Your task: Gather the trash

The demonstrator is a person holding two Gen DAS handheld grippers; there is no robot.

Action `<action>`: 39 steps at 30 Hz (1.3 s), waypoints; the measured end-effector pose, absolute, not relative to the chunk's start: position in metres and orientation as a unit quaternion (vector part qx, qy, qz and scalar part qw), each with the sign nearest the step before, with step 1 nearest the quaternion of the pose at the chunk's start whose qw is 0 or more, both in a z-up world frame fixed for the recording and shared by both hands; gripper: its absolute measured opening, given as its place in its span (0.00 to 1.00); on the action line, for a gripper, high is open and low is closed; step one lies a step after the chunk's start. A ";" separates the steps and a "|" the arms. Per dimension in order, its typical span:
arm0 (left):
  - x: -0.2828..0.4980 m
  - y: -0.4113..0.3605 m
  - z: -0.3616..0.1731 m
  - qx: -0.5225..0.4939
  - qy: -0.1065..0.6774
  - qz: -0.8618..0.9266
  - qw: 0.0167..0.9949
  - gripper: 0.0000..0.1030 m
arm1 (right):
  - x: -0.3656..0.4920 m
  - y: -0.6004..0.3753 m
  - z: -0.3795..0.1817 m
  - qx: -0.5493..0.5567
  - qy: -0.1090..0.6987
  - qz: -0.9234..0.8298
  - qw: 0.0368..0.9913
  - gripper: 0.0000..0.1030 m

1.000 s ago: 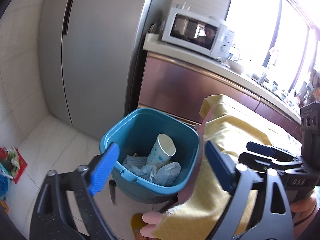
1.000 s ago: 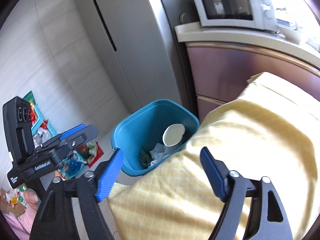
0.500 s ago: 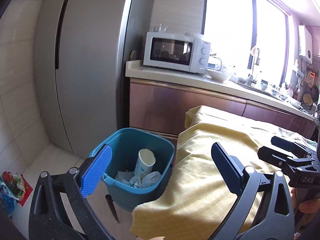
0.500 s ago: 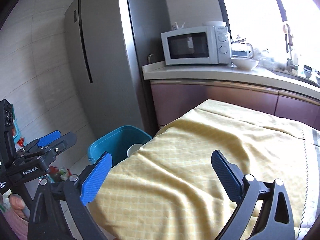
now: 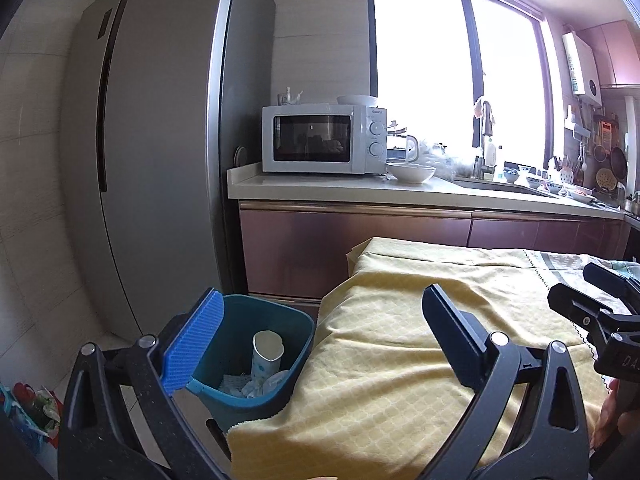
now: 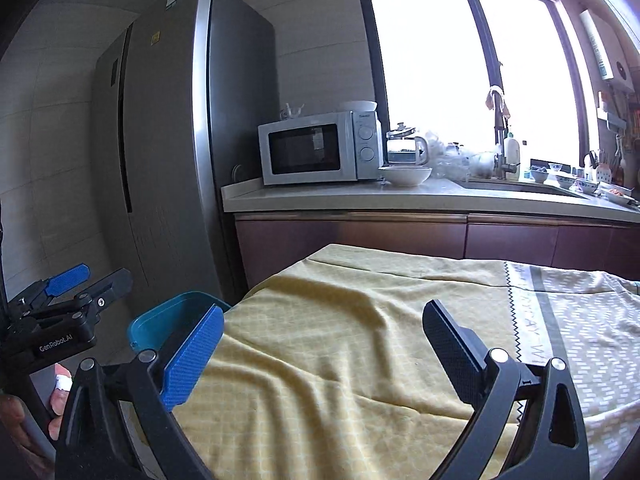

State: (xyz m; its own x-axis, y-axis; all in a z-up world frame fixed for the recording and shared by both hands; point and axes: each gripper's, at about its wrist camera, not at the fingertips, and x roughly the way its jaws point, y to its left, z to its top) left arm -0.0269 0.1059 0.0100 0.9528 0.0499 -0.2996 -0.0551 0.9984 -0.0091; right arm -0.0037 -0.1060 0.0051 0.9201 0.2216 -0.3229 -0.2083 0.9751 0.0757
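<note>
You are in a kitchen: a tall grey refrigerator [image 5: 160, 160] stands at the left, and a pale countertop [image 5: 400, 194] runs right from it under a bright window, carrying a white microwave [image 5: 324, 139] and a white bowl [image 5: 411, 171]. In front of you lies a table under a yellow tablecloth [image 5: 400, 360], whose left edge hangs down and drapes against the teal trash bin [image 5: 256, 360] on the floor. The bin sits in the gap between the table's left edge and the refrigerator, with the cabinet fronts behind it. Inside it a white paper cup [image 5: 266, 354] stands tilted among crumpled tissues [image 5: 260, 386].

Your left gripper [image 5: 320, 344] hangs above the table's left edge, its jaws spread wide and holding nothing; its blue left pad [image 5: 192, 344] overlaps the bin's near rim in the view. Your right gripper [image 6: 324, 356] is over the yellow cloth, also spread wide and empty. From the right wrist only the bin's rim shows past the cloth edge. The cloth surface ahead of both grippers is wrinkled, with a grey patterned band [image 6: 560, 320] toward the right. Colourful bags [image 5: 32, 408] lie on the floor at far left.
</note>
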 end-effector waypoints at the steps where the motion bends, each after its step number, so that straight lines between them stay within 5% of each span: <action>1: -0.029 0.102 0.010 -0.006 0.149 0.025 0.989 0.95 | -0.005 -0.108 0.005 0.019 0.166 0.104 0.980 0.93; 39: -0.039 0.062 0.012 0.009 0.128 0.002 0.992 0.95 | -0.022 -0.143 0.001 0.039 0.150 0.057 0.986 0.93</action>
